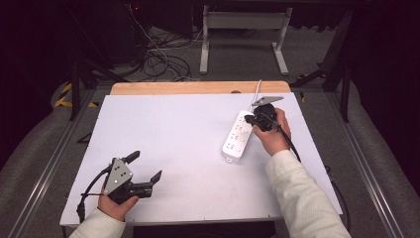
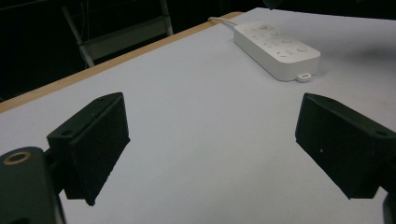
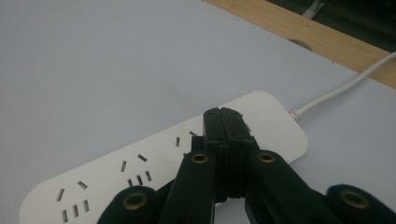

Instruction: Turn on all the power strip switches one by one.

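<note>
1. Power strip [image 1: 238,135] lies right of centre in the high view on the white table [image 1: 168,134]. Its long axis runs from lower left to upper right, and its white cord [image 1: 258,89] leaves the upper end toward the far wooden edge.
2. Right gripper [image 1: 261,120] sits over the strip's upper end, at its right edge. In the right gripper view the jaws are pressed together with nothing between them, tips hovering above or touching the strip's face near the cord end; contact cannot be told.
3. Left gripper [image 1: 146,169] is held at lower left of the high view, well apart from the strip, jaws spread wide and empty. In the left gripper view the strip [image 2: 276,44] lies at upper right, far beyond the jaws.
4. Judgement: the right hand is plainly the nearer one. Any press or push on the strip falls to it, the strip lying directly beneath and ahead of its tips.
</note>
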Tool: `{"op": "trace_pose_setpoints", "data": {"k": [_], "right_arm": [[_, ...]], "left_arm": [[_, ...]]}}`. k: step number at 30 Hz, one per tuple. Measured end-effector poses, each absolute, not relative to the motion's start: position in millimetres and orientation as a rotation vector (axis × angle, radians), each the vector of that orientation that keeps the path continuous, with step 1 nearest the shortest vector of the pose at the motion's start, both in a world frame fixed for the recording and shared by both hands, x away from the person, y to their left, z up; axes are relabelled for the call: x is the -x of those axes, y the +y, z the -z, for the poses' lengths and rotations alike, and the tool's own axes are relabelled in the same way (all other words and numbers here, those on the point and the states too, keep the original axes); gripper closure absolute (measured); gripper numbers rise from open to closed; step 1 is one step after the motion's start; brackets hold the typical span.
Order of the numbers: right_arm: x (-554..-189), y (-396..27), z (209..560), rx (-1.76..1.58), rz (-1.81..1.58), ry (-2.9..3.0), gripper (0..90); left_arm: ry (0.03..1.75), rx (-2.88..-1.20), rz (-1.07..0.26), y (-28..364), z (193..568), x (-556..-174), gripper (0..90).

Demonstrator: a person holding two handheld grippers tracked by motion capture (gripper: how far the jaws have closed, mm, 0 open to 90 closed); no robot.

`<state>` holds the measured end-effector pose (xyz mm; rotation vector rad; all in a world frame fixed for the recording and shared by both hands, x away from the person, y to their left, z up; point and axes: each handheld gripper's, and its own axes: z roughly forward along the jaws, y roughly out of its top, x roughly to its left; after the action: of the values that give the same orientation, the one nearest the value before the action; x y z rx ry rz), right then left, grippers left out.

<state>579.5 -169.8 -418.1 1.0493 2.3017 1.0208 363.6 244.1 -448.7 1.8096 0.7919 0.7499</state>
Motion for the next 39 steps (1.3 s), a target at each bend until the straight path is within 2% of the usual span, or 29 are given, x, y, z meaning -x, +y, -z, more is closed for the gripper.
{"op": "trace_pose_setpoints", "data": {"k": [14,24,39], "right_arm": [[-589,-174,412,-1.08,-1.039,2.296,90.0],[-612,-177,421,-1.173,-0.988,2.289,90.0],[-619,-177,438,-1.214,-0.914,2.336,90.0]], "left_arm": [[0.788,-1.815,-0.759,245,448,-363,10.2],[0.792,-1.812,-0.75,245,449,-364,10.2],[0.793,-1.816,-0.754,245,449,-365,10.2]]}}
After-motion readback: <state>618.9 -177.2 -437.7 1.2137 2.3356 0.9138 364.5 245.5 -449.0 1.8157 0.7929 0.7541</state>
